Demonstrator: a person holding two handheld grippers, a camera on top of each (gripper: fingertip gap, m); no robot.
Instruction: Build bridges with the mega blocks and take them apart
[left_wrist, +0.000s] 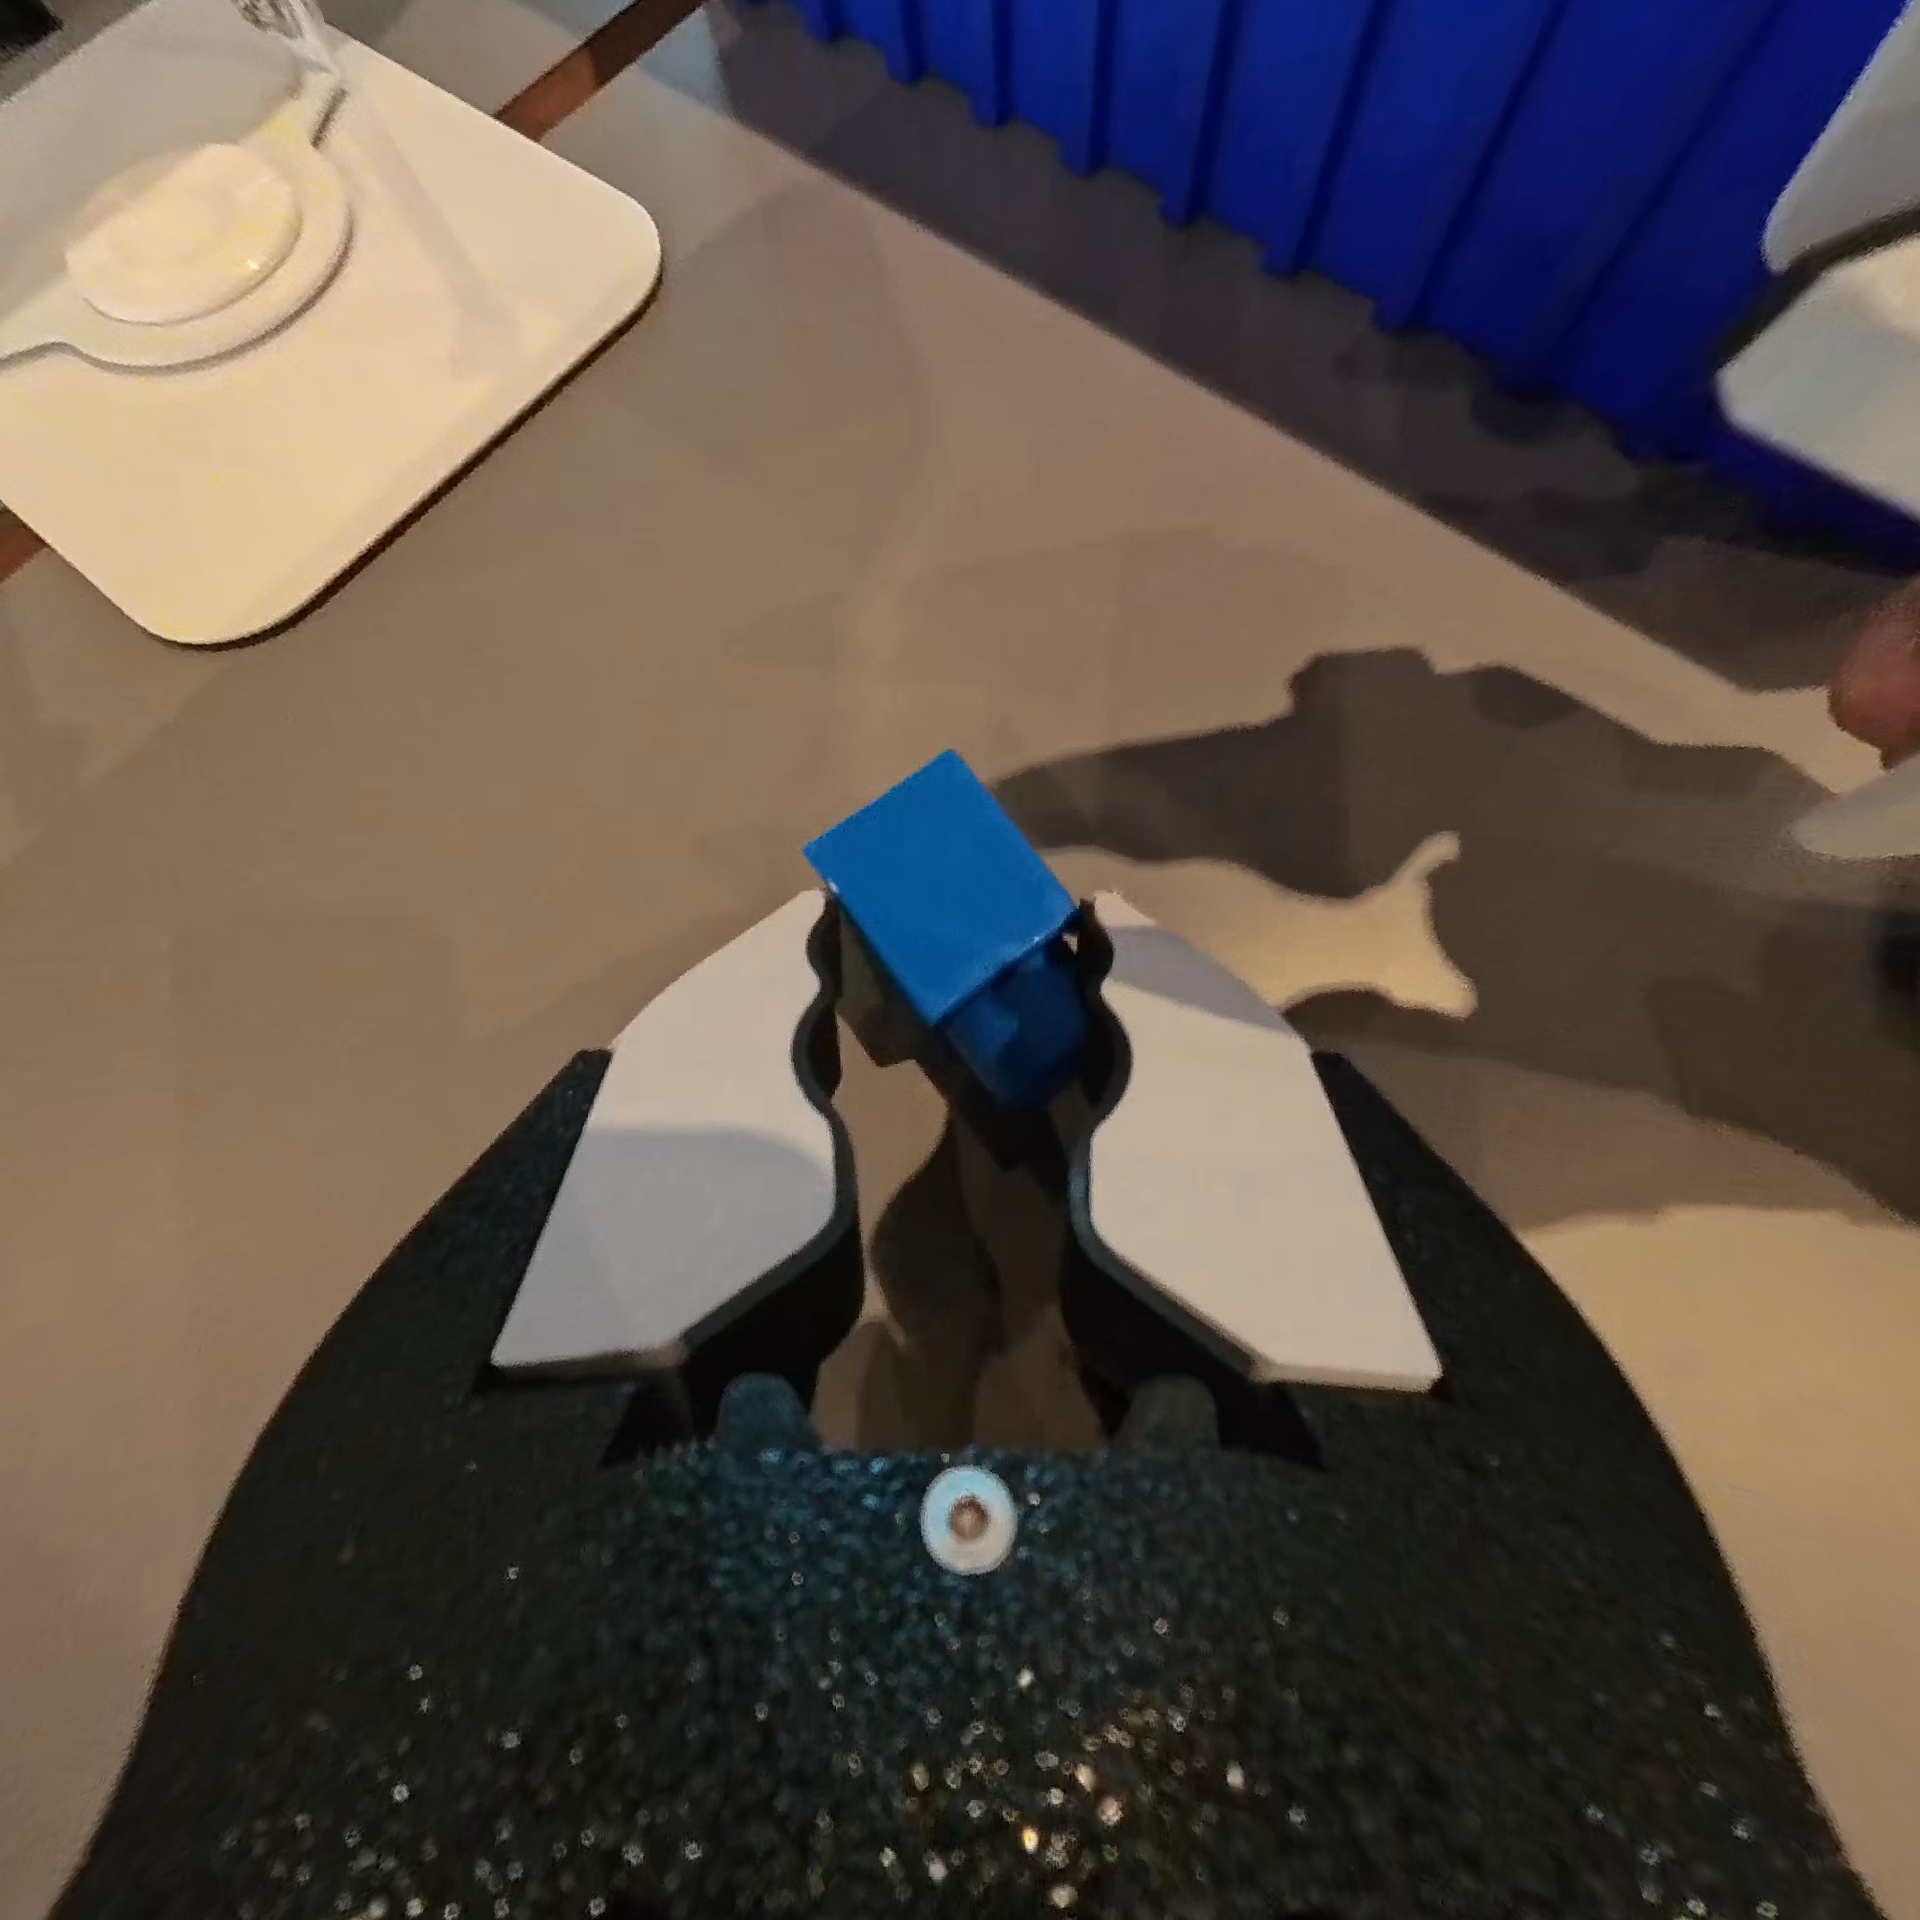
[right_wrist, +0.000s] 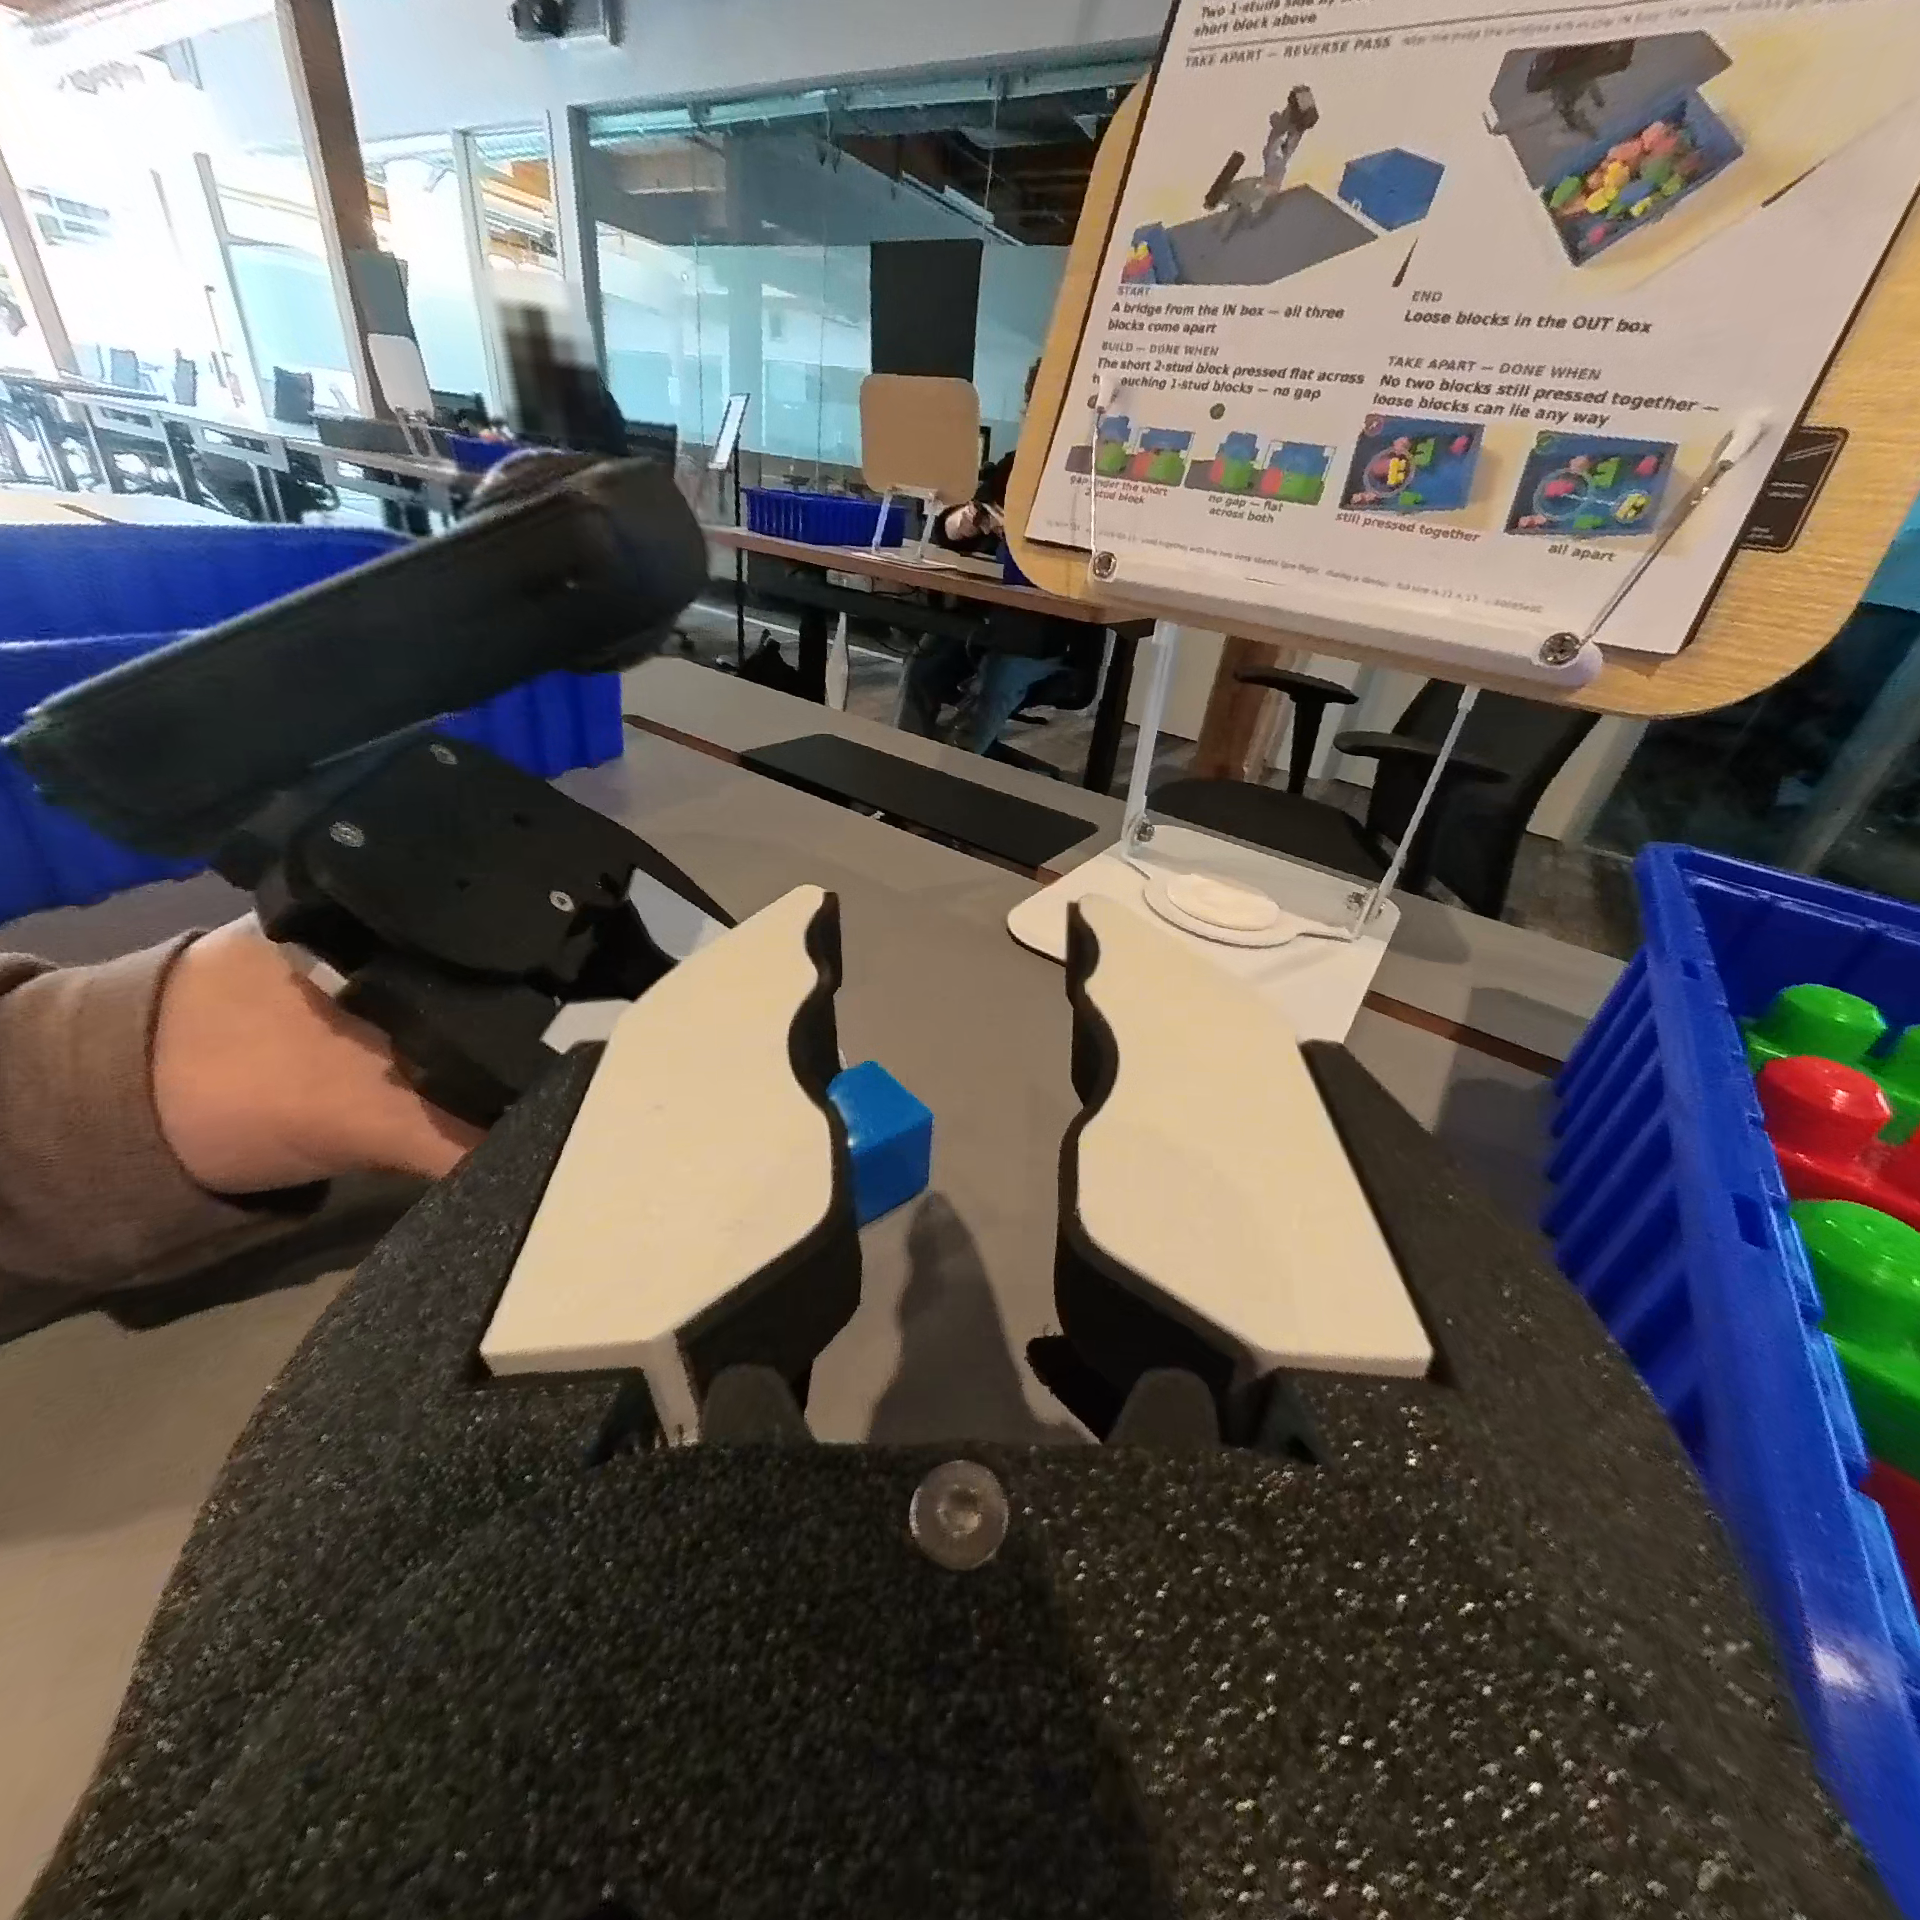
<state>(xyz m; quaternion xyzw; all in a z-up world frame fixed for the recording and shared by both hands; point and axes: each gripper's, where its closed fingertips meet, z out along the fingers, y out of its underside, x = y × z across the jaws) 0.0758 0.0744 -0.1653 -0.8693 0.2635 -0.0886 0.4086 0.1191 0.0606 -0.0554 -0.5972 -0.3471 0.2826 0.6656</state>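
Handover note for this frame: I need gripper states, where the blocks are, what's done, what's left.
Left gripper: shut on a blue block, held tilted above the grey table.
Right gripper: open, holding nothing.
Blue bin on the right holds green blocks and red blocks.
Done: no bridge visible on the table.
Left: whether this is the build or the take-apart pass cannot be told.

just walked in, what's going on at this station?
A person holds a claw in each hand at a grey table. The left claw is shut on a single blue block, held tilted above the table. The right claw is open and holds nothing; the blue block shows just beyond its left finger. A blue bin at the right holds red and green blocks. An instruction board stands behind, and no bridge is in view.
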